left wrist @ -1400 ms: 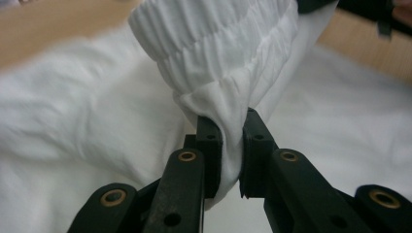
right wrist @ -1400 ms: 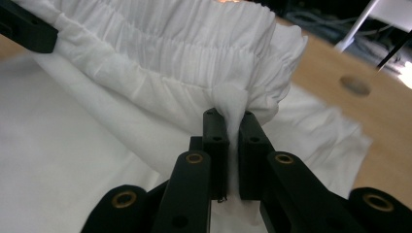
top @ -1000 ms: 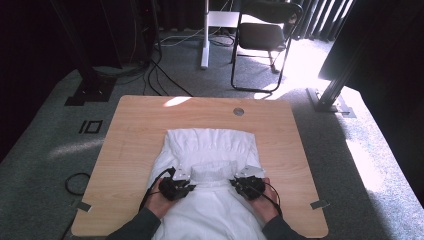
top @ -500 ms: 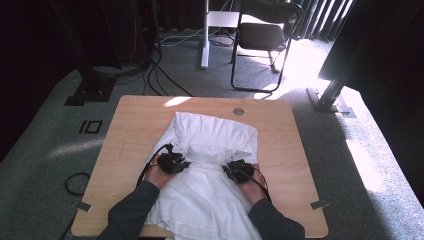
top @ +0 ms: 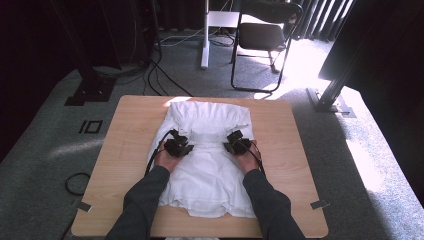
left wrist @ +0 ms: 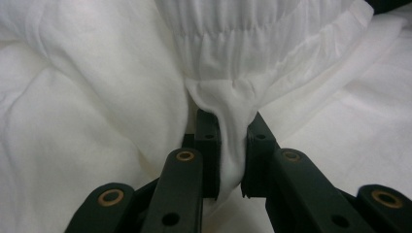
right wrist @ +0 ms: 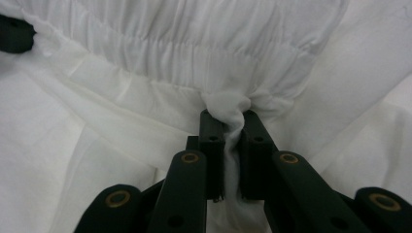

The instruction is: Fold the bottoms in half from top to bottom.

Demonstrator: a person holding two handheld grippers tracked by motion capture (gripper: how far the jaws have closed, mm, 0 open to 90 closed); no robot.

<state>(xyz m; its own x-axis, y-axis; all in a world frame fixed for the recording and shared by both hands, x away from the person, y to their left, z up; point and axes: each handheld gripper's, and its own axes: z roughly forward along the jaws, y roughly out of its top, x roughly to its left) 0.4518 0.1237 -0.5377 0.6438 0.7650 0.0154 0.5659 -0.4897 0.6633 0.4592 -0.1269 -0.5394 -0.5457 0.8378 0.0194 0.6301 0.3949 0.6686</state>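
A white garment (top: 207, 165) with a gathered elastic band lies spread on the wooden table (top: 125, 140). In the high view my left gripper (top: 181, 139) and my right gripper (top: 234, 140) sit side by side on its middle, each on the band. The left gripper (left wrist: 232, 127) is shut on a pinch of the white fabric (left wrist: 228, 102) just below the ruched band. The right gripper (right wrist: 232, 124) is likewise shut on a bunched fold (right wrist: 228, 104) at the band's edge. Dark sleeves come in from the bottom.
A black chair (top: 262, 40) and a white post (top: 204, 35) stand on the carpet beyond the table's far edge. Cables (top: 160, 75) run over the floor at the left. Bare wood shows on both sides of the garment.
Both grippers have moved away from the person toward the far edge, carrying the banded edge with them. The garment now reaches farther up the table.
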